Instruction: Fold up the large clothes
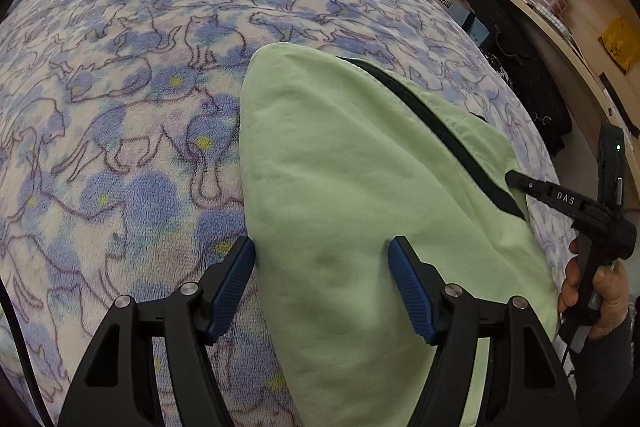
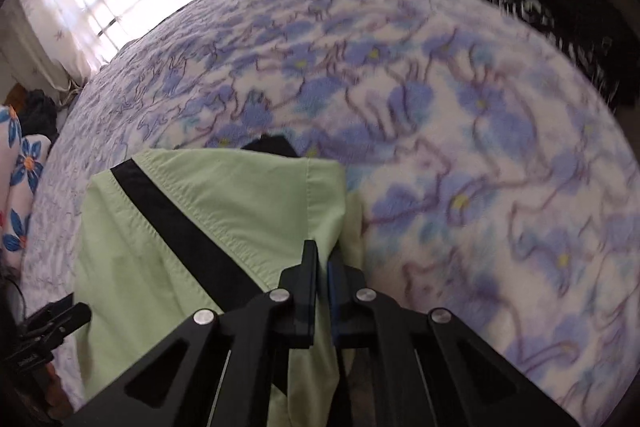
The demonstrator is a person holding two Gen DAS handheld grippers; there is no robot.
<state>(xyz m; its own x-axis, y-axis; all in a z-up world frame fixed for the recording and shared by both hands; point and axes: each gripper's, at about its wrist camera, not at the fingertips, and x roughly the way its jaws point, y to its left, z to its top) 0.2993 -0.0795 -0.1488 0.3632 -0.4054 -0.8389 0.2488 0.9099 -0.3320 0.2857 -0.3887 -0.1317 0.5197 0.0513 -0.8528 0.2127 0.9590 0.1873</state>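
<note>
The right tongs (image 2: 322,259) are clamped on the right edge of the green garment (image 1: 340,167); the left tongs (image 1: 322,259) stand apart over its near-left edge, holding nothing. With only one edge held, any pull risks dragging the garment across the bed (image 1: 120,107) and skewing the fold.

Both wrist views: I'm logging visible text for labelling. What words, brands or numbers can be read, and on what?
"DAS": white letters on the right gripper finger.
White box by the shelf: dark letters, too blurred to read.
Left gripper body: small white print, too small to read.
Green garment: no text.
</note>
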